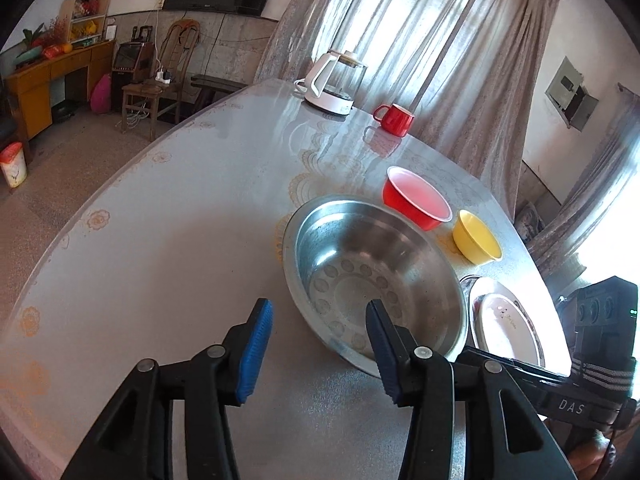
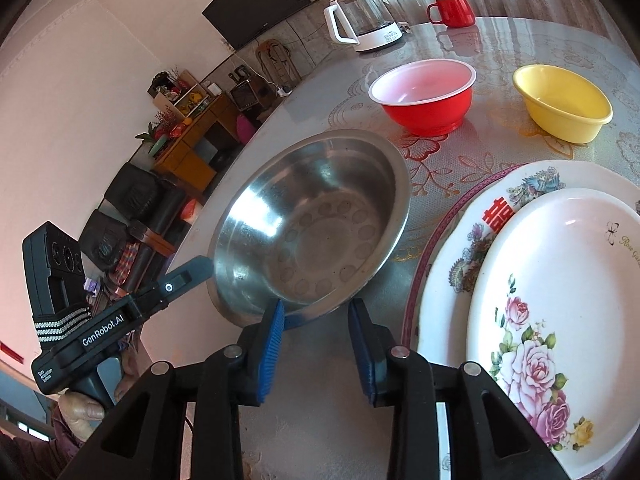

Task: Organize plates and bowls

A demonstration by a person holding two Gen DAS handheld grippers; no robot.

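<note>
A wide steel bowl [image 1: 360, 264] [image 2: 320, 220] sits on the round table, empty. My left gripper [image 1: 320, 316] is open, with the bowl's near-left rim between its blue pads and neither pad pressing on it. My right gripper [image 2: 316, 312] is also open, straddling the bowl's near rim without gripping it. Behind the steel bowl stand a red bowl [image 1: 416, 200] [image 2: 424, 96] and a yellow bowl [image 1: 476, 240] [image 2: 560, 104]. To its right, a white rose-patterned plate [image 2: 560, 320] [image 1: 504, 328] lies on a larger decorated plate [image 2: 460, 248].
A glass kettle on a white base [image 1: 332, 84] [image 2: 364, 20] and a red mug [image 1: 394, 120] [image 2: 452, 10] stand at the table's far side. The table [image 1: 160, 240] curves away on the left, with its edge and the floor beyond it.
</note>
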